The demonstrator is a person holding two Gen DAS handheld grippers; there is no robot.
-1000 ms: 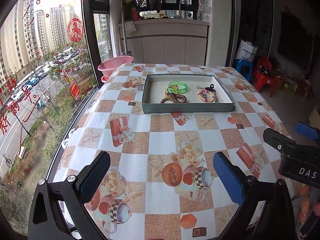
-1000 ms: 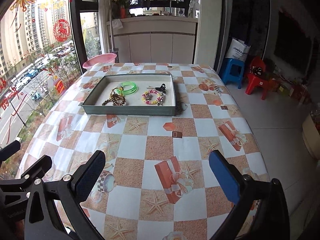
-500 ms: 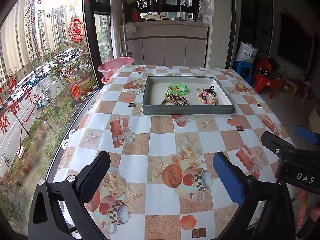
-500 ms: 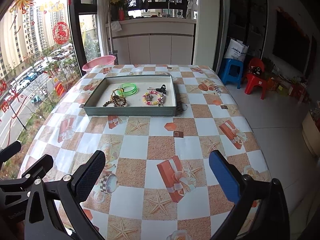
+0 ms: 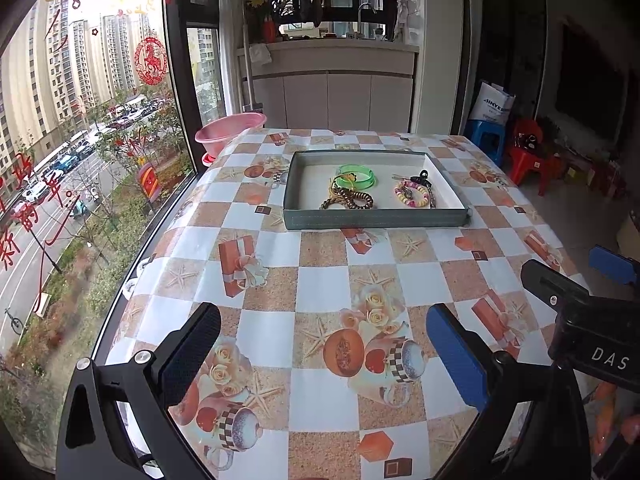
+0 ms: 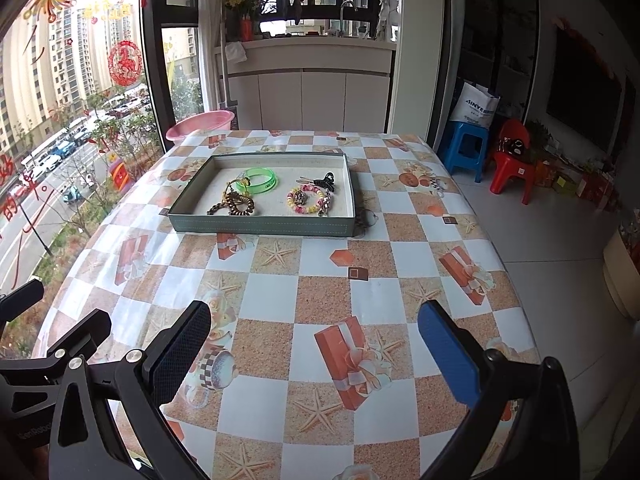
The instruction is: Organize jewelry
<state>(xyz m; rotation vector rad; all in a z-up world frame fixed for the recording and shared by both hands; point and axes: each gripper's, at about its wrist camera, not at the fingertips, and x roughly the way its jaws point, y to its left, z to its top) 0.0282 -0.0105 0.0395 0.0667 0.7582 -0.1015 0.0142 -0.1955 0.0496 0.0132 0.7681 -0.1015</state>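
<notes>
A grey-green tray [image 5: 372, 219] [image 6: 260, 226] sits on the far half of the patterned table. In it lie a green bangle [image 5: 356, 176] [image 6: 260, 181], a brown coiled bracelet with a gold chain [image 5: 350, 199] [image 6: 236, 206], a pastel bead bracelet [image 5: 412, 195] [image 6: 306, 199] and a black hair clip [image 5: 420, 178] [image 6: 324, 181]. My left gripper [image 5: 320, 346] is open and empty over the near table. My right gripper [image 6: 316, 342] is open and empty, far short of the tray; its body [image 5: 580, 316] shows at the right of the left wrist view.
A pink basin [image 5: 230, 130] [image 6: 200, 124] sits past the table's far left corner by the window. Blue stool [image 6: 466, 148] and red stool [image 6: 514, 162] stand on the floor to the right. The table edge drops off at the right [image 6: 504, 264].
Both grippers have drawn back and risen slightly, so the tray looks a little farther away. Both stay open and empty.
</notes>
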